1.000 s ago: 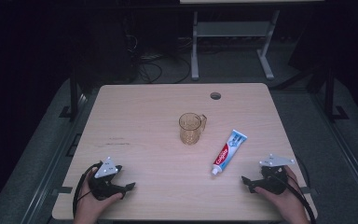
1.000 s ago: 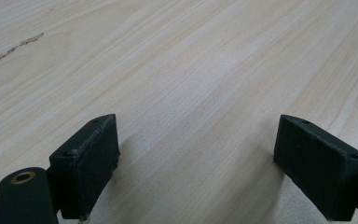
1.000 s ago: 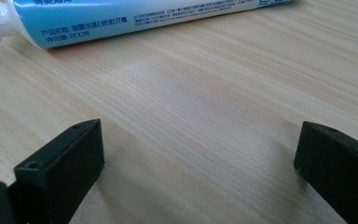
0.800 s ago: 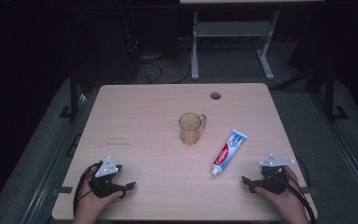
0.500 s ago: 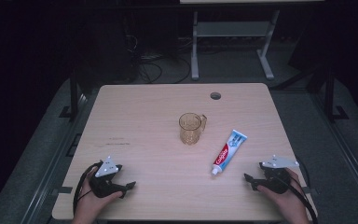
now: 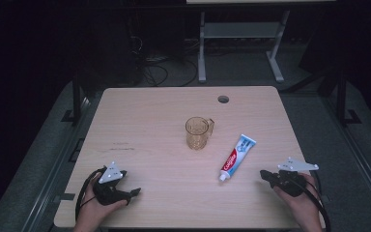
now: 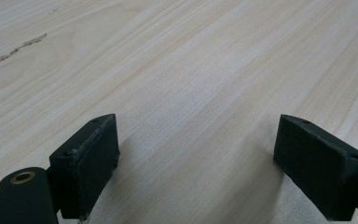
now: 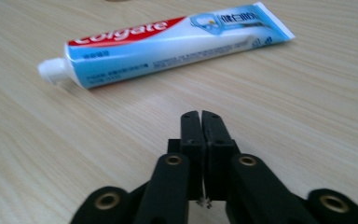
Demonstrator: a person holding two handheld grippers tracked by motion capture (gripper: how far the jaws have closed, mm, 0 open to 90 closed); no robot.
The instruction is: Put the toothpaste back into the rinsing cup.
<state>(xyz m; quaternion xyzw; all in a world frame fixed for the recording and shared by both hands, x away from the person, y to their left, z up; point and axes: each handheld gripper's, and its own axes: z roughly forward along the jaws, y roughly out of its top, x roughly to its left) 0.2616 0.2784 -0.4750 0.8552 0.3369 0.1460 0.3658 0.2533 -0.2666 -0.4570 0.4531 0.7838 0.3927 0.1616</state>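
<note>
Nothing picked up yet: right tool (image 8: 200,116) just closed empty near toothpaste (image 8: 168,44), left tool (image 7: 200,154) wide open over desk (image 7: 191,60)

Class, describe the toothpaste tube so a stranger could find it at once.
Start at the wooden table and find the amber mug near its middle. To its right lies the toothpaste tube, flat, white cap toward the person. It alone is red, white and blue.

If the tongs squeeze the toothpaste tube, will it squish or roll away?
The toothpaste tube would probably squish, since it looks soft and plump. It likely won't roll far: its far end is crimped flat and it lies flat on the table. Its glossy skin might slip in the right tongs.
</note>
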